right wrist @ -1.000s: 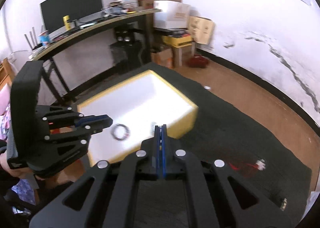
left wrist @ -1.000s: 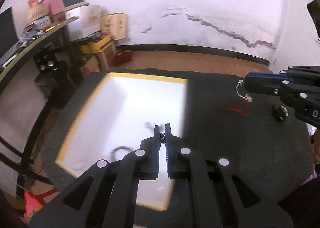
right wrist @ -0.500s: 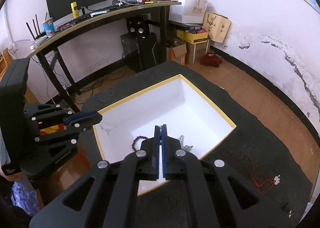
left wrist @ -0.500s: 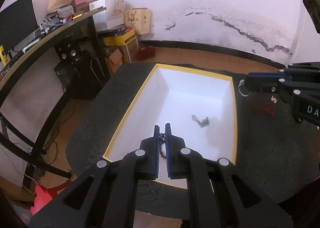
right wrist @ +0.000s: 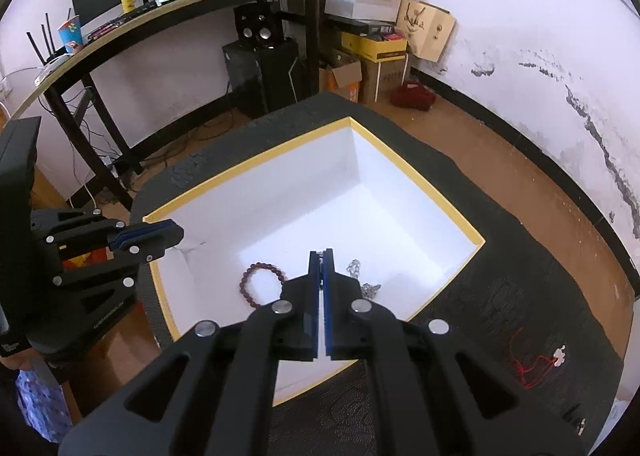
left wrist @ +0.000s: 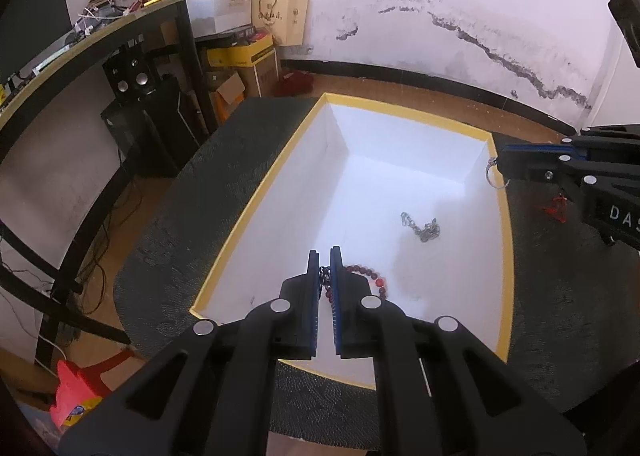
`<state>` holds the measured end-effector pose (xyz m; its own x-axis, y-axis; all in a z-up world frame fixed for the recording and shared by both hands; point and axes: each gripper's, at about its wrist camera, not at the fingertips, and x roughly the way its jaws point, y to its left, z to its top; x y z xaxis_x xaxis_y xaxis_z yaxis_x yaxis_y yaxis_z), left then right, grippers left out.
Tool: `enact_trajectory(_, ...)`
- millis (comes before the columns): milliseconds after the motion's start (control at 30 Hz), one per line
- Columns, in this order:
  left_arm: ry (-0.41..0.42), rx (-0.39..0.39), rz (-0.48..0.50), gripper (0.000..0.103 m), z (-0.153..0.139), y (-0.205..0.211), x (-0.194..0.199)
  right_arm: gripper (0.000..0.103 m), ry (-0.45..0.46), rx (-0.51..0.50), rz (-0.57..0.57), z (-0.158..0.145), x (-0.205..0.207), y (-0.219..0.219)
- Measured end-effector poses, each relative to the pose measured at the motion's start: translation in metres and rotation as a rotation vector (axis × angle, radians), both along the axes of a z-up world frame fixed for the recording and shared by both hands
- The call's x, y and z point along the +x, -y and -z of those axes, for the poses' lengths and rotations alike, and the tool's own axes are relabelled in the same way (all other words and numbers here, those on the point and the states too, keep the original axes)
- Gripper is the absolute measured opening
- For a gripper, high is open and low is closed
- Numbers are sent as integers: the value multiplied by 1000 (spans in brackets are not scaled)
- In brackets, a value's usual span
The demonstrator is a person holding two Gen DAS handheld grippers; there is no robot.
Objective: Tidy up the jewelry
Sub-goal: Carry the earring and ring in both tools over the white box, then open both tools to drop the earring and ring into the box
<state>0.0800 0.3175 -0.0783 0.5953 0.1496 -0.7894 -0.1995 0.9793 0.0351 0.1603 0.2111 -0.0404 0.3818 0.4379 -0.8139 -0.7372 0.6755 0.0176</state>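
Observation:
A white box with a yellow rim (left wrist: 507, 248) (right wrist: 416, 176) lies open on the dark table. In it lie a red bead bracelet (left wrist: 370, 277) (right wrist: 262, 284) and a silver chain (left wrist: 424, 227) (right wrist: 362, 280). My left gripper (left wrist: 325, 256) hangs over the box's near end, shut on a small dark chain (left wrist: 325, 276). My right gripper (right wrist: 321, 254) is over the box's right rim, shut on a thin silver ring (left wrist: 494, 178) that hangs from its tips. A red-corded pendant (right wrist: 538, 362) (left wrist: 556, 208) lies on the table to the right of the box.
The table (right wrist: 500, 264) is covered in dark cloth and ends close around the box. A desk (right wrist: 180, 4) with a monitor, speakers and cardboard boxes stands behind on the left. A red stool (left wrist: 76, 392) stands on the floor at the lower left.
Both grippers rose and pulled back, so the whole box now shows. The right gripper with its ring moved left, up to the box's right rim. Both stay shut.

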Motion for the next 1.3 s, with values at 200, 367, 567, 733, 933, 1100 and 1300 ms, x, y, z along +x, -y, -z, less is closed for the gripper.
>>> enact_trajectory(200,-27,-12,-3,5,20,-3,7,2,-17,-27,5,20,5,-2)
enact_trajectory(367,-50,-17,-6,5,35,-7,14,2,-35,-49,11,39,14,-5)
enact_trajectory(567,-72,-24,-13,5,50,-10,19,2,-52,-89,12,64,23,-11)
enact_trajectory(733,-81,-22,-10,5,57,-11,22,2,-61,-89,10,73,26,-14)
enact_trajectory(933,-86,-28,-13,5,60,-13,25,2,-64,-89,10,76,28,-14)
enact_trajectory(1100,-90,-31,-11,5,65,-12,28,2,-66,-89,12,78,30,-15)
enact_trajectory(1300,-93,-39,-14,5,68,-11,32,2,-66,-86,17,78,33,-17)
